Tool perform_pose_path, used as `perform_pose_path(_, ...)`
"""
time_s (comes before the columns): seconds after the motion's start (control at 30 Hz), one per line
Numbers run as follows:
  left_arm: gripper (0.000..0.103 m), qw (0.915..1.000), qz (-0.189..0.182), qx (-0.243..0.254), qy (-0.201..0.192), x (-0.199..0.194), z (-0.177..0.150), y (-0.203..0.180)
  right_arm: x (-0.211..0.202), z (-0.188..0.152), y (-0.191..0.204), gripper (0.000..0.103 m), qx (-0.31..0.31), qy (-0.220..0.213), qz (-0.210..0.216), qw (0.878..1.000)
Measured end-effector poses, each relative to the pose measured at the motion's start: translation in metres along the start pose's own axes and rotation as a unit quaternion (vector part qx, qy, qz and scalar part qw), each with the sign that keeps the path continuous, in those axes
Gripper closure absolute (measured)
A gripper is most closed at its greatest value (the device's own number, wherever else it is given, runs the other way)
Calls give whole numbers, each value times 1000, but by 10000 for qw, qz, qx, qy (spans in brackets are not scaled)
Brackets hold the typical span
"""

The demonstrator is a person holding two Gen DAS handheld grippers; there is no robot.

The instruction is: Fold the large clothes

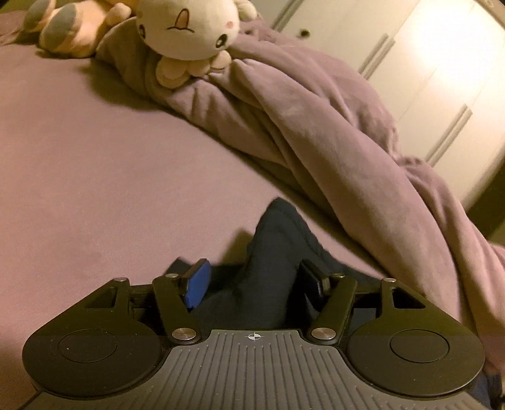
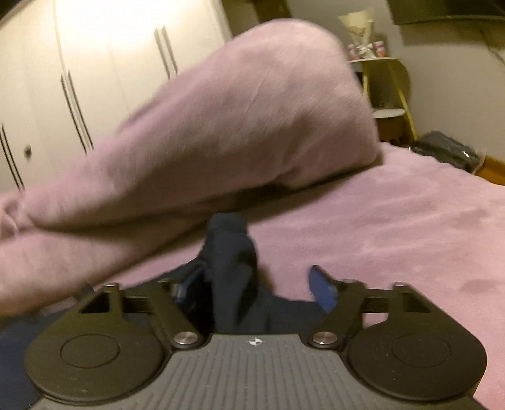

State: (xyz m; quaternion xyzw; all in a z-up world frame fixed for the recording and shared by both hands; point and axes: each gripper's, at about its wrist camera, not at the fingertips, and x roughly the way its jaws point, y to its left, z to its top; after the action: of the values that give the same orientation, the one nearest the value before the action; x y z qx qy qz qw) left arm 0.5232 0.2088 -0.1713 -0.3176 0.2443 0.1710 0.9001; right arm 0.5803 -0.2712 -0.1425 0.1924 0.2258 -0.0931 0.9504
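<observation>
A dark navy garment (image 1: 277,239) lies on the mauve bed sheet (image 1: 94,189), bunched into a raised ridge. My left gripper (image 1: 254,282) stands open astride that ridge, and its blue left pad (image 1: 197,284) is clear of the cloth. In the right wrist view another ridge of the navy garment (image 2: 230,252) rises between the fingers of my right gripper (image 2: 255,287). That gripper is open too. The cloth sits close to its left finger, while the blue right pad (image 2: 322,290) is well apart from it. More navy cloth lies under both grippers, mostly hidden.
A crumpled mauve blanket (image 1: 315,142) is heaped just beyond the garment, with a pale plush toy (image 1: 189,28) on its far end. The blanket (image 2: 236,126) looms close in the right wrist view. White wardrobe doors (image 2: 94,63) stand behind. A small shelf (image 2: 388,88) and a dark bag (image 2: 448,151) sit far right.
</observation>
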Motion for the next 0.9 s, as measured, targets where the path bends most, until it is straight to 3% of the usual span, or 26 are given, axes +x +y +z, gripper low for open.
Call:
perform_pose_path(0.07, 32, 9982, -63, 578, 150, -24, 1, -7, -26, 10, -6, 28, 232, -129, 20, 9996)
perform_pose_path(0.13, 28, 9948, -273, 982, -51, -59, -6, -20, -56, 13, -4, 28, 380, -309, 375, 9981)
perform_pose_path(0.2, 10, 9903, -735, 1149, -257, -83, -16, -39, -81, 5, 12, 28, 485, -365, 1052, 9926)
perform_pose_path(0.23, 8, 9886, -928, 1152, -280, -89, -21, -51, -86, -1, 23, 27, 580, -235, 1512, 9865)
perform_pose_path(0.3, 7, 9869, -1132, 1116, -281, -86, -29, -74, -77, -22, 52, 28, 1010, 650, 2659, 9565)
perform_pose_path(0.33, 7, 9849, -1246, 1158, -311, -80, -33, -83, -65, -35, 69, 30, 1164, 1241, 2998, 9387)
perform_pose_path(0.37, 8, 9839, -1270, 1201, -372, -73, -38, -90, -56, -49, 84, 31, 1190, 1572, 3066, 9312)
perform_pose_path(0.4, 8, 9842, -1140, 1273, -457, -66, -43, -95, -48, -60, 95, 38, 1042, 1700, 2965, 9340)
perform_pose_path(0.47, 9, 9847, -533, 1575, -520, -47, -54, -98, -36, -72, 104, 59, 514, 1571, 2662, 9496)
perform_pose_path(0.5, 12, 9841, -306, 1685, -465, -37, -57, -94, -30, -73, 99, 76, 449, 1527, 2583, 9529)
perform_pose_path(0.53, 13, 9836, -175, 1742, -437, -30, -58, -88, -23, -70, 90, 92, 467, 1478, 2580, 9536)
perform_pose_path(0.6, 18, 9857, -253, 1589, -496, -28, -55, -74, -12, -58, 64, 103, 455, 1440, 2424, 9583)
perform_pose_path(0.67, 19, 9861, -390, 1505, -592, -31, -51, -67, -7, -44, 32, 103, 371, 1183, 2207, 9674)
perform_pose_path(0.8, 19, 9886, -252, 1351, -616, -37, -45, -52, -21, -25, -20, 103, 532, 695, 1805, 9797)
perform_pose_path(0.9, 21, 9900, -227, 1272, -559, -53, -43, -34, -36, -23, -42, 103, 810, 648, 1432, 9842)
